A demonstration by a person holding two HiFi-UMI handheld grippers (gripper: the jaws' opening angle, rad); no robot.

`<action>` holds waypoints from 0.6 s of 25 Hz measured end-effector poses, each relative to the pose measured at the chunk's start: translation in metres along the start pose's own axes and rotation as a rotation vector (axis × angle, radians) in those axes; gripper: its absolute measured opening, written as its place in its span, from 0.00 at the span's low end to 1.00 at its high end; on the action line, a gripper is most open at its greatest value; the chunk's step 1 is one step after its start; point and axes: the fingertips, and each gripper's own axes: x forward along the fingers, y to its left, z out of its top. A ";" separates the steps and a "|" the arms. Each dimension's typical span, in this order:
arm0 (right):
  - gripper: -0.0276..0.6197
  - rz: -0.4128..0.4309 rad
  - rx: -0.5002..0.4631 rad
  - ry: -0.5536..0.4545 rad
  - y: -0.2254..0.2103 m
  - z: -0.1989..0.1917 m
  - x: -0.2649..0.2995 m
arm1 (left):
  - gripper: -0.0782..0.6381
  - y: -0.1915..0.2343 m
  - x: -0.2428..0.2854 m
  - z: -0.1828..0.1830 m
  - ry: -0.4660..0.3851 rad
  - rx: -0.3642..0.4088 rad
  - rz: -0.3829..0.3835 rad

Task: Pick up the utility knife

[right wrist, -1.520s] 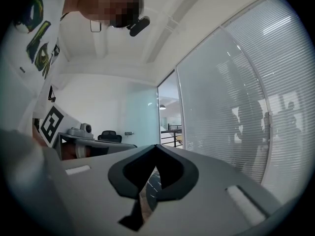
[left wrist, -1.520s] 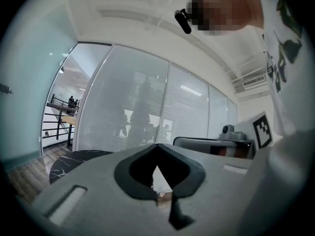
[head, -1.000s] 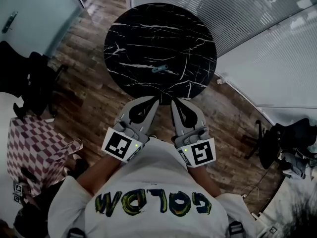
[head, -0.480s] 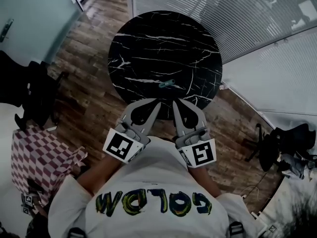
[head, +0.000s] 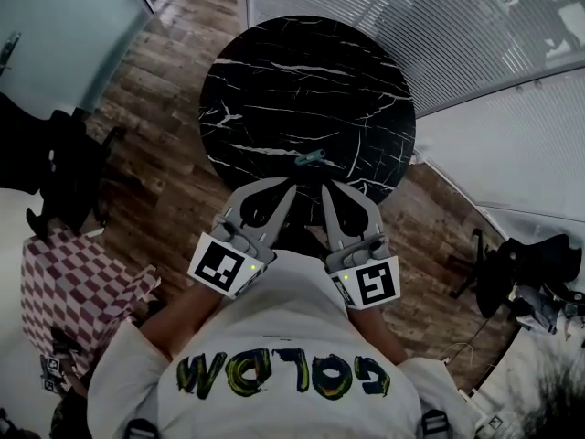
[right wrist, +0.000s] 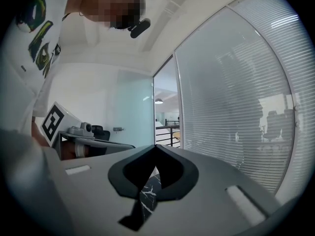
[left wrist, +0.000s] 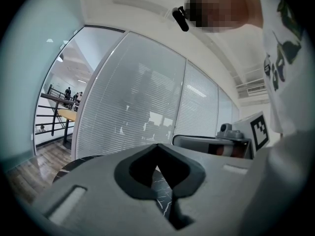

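A small teal-grey utility knife (head: 310, 158) lies near the front edge of a round black marble table (head: 274, 71) in the head view. My left gripper (head: 292, 187) and right gripper (head: 324, 188) are held side by side at that edge, their tips just short of the knife and apart from it. Both are shut with nothing in them. In the left gripper view the left gripper (left wrist: 157, 145) shows its jaws meeting at the tip, with only a strip of marble below. The right gripper (right wrist: 156, 146) looks the same in its own view. The knife is hidden in both gripper views.
A wall of glass with blinds (head: 475, 71) runs behind and to the right of the table. A red-and-white checkered box (head: 69, 291) stands on the wooden floor at left. Dark office chairs sit at left (head: 55, 172) and right (head: 516, 273).
The table and knife have come nearer to both grippers, whose tips have gone from the table's near edge to just short of the knife. Both stay shut, side by side.
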 end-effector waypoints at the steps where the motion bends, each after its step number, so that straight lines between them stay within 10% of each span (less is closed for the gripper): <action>1: 0.05 0.005 0.001 0.001 -0.002 -0.001 0.000 | 0.11 0.000 0.003 -0.001 0.002 -0.001 0.005; 15: 0.05 0.134 -0.053 0.122 -0.033 -0.060 0.018 | 0.11 0.024 0.039 -0.060 0.111 -0.014 0.049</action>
